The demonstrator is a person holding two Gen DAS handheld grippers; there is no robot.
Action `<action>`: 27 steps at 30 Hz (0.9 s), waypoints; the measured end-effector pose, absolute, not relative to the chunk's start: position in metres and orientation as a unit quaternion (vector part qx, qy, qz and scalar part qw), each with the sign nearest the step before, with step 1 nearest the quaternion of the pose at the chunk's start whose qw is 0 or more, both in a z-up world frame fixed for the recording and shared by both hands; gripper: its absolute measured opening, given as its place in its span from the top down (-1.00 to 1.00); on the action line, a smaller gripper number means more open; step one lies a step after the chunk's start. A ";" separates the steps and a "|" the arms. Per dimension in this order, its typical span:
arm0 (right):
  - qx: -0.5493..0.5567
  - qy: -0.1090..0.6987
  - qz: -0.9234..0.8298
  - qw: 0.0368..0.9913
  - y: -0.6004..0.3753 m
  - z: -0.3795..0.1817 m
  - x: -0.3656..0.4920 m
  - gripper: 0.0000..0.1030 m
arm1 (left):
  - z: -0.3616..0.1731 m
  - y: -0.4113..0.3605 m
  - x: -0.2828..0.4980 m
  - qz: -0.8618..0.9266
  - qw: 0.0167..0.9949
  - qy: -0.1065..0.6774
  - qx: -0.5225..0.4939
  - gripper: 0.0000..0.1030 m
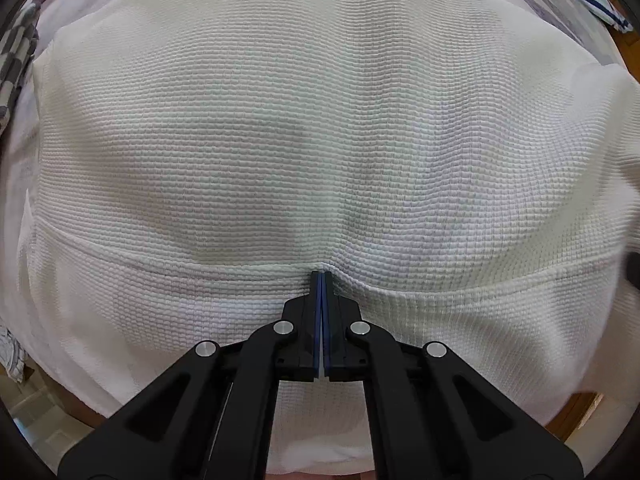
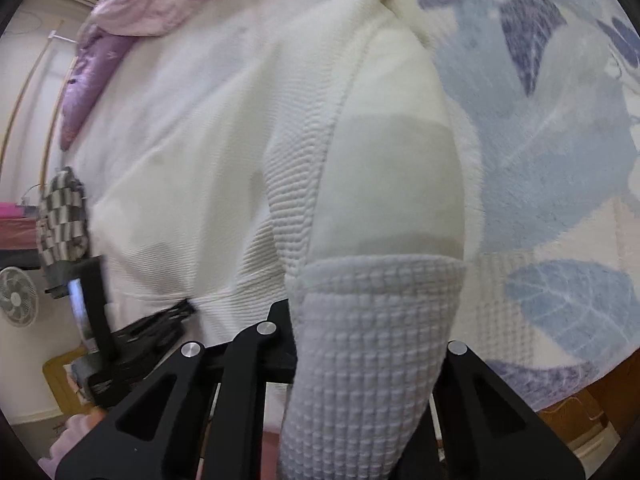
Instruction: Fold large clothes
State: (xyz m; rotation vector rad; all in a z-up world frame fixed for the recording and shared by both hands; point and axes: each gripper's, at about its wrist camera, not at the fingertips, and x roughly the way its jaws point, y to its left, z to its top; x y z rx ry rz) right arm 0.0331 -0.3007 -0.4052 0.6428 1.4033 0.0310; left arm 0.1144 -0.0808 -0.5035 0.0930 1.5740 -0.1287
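Sprawling white waffle-knit garment (image 1: 304,120)

Around my work I see a pale bedspread (image 2: 560,152) printed with blue and purple leaf shapes, which covers the bed. A checked grey-and-white cloth (image 2: 62,216) lies bunched at the bed's far-left edge, and it shows again in my left view (image 1: 16,60). Pink and purple bedding (image 2: 120,20) is heaped beyond it. A white fan (image 2: 16,298) stands by the wall, low on the left.
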 end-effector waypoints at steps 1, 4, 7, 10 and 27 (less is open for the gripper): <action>0.287 0.633 0.019 0.719 -0.297 -0.398 0.033 0.74 | -0.499 -0.067 0.113 -0.060 0.704 0.707 0.039 0.98; 0.279 0.629 0.030 0.725 -0.274 -0.378 0.040 0.74 | -0.504 -0.063 0.110 -0.070 0.705 0.705 0.031 0.98; 0.254 0.626 0.037 0.737 -0.245 -0.361 0.049 0.74 | -0.504 -0.055 0.114 -0.088 0.698 0.710 0.017 0.97; 0.232 0.622 0.030 0.747 -0.224 -0.343 0.053 0.74 | -0.493 -0.037 0.121 -0.096 0.690 0.717 0.002 0.96; 0.162 0.639 0.091 0.746 -0.040 -0.314 0.118 0.74 | -0.358 0.103 0.168 -0.074 0.741 0.666 0.041 0.96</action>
